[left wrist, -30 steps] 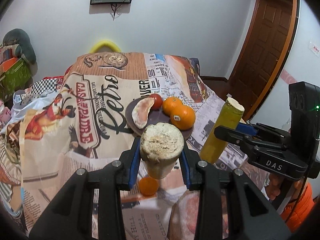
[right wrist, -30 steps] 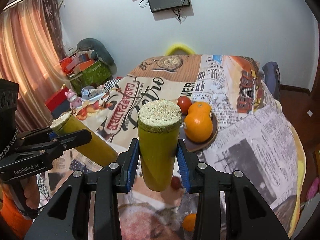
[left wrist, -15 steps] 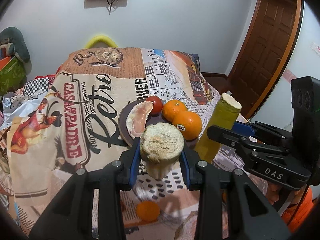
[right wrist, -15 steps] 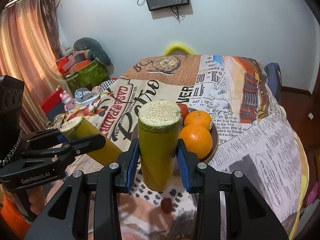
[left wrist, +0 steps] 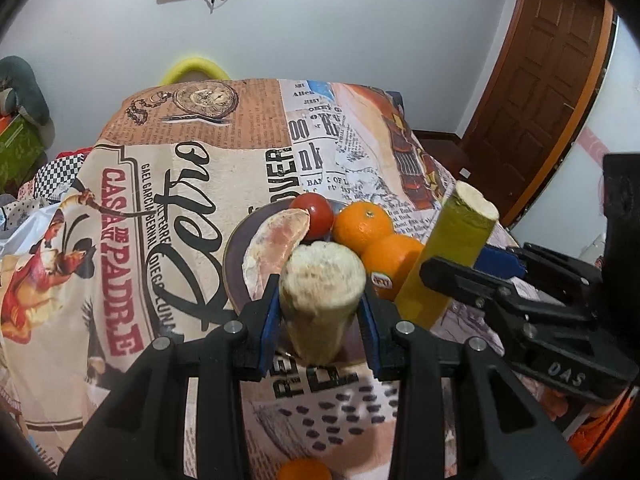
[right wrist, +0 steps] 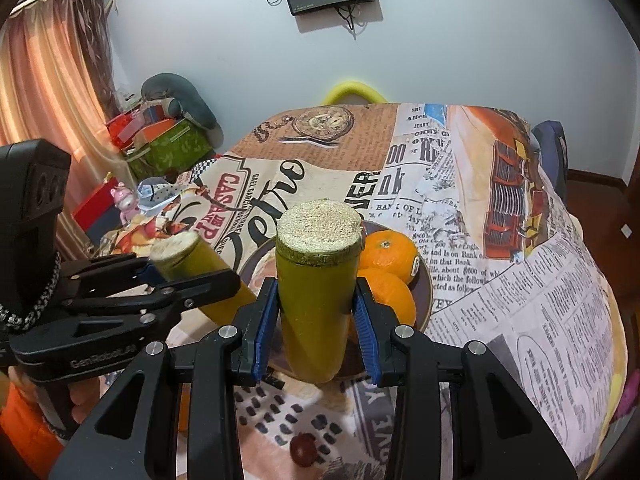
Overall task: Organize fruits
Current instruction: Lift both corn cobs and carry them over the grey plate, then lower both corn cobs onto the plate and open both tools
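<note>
While both grippers hang over the near side of the table, each pinches a yellow-green cut stalk, perhaps sugarcane: the left gripper clamps its blue pads on the left stalk, whose pale fibrous cut end faces the camera, and the right gripper grips the right stalk upright around its middle. Just beyond them a dark plate sits mid-table on the newspaper-print tablecloth, carrying a pomelo wedge, a tomato and two oranges, the nearer orange bearing a sticker. From the right wrist, the held stalk blocks most of the plate. Near the table's front edge lie a small orange fruit, cut off by the frame, and a small dark red fruit too small to identify.
</note>
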`<act>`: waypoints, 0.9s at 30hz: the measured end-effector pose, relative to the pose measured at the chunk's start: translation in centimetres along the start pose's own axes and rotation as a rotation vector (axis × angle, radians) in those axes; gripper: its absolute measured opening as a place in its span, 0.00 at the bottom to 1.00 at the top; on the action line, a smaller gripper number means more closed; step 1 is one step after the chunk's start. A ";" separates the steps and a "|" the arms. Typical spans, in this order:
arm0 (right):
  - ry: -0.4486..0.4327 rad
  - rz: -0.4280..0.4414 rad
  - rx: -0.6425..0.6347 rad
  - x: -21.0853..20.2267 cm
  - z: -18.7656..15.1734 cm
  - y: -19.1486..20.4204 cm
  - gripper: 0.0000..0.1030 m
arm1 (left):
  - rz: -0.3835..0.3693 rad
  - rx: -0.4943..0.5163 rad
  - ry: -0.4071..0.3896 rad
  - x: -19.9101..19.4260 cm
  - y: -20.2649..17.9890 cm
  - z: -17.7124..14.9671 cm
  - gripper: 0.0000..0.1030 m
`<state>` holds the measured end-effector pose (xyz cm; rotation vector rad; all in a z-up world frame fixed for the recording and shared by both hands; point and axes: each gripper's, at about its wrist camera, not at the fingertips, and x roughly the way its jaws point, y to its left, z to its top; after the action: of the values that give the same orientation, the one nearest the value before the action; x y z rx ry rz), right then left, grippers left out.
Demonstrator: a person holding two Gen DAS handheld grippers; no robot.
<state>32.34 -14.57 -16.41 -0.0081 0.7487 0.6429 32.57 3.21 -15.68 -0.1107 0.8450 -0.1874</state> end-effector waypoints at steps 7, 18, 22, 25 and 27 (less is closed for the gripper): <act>0.003 0.007 0.009 0.1 -0.1 -0.4 0.33 | 0.002 -0.012 0.012 2.0 0.2 1.0 0.35; 0.024 -0.002 -0.004 0.7 0.1 -0.5 0.33 | 0.011 0.020 0.040 4.4 -0.2 2.7 0.34; 0.029 0.003 0.002 0.9 0.2 -0.6 0.33 | -0.006 0.004 0.027 3.4 0.3 2.4 0.37; 0.036 0.000 -0.004 1.3 0.3 -0.4 0.33 | -0.001 0.004 0.012 2.4 0.7 2.0 0.37; 0.041 -0.004 -0.013 1.6 0.5 -0.2 0.33 | 0.006 0.004 0.005 1.7 1.0 1.6 0.37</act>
<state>33.62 -13.78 -17.10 -0.0350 0.7836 0.6450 35.00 3.88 -15.99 -0.1040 0.8498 -0.1839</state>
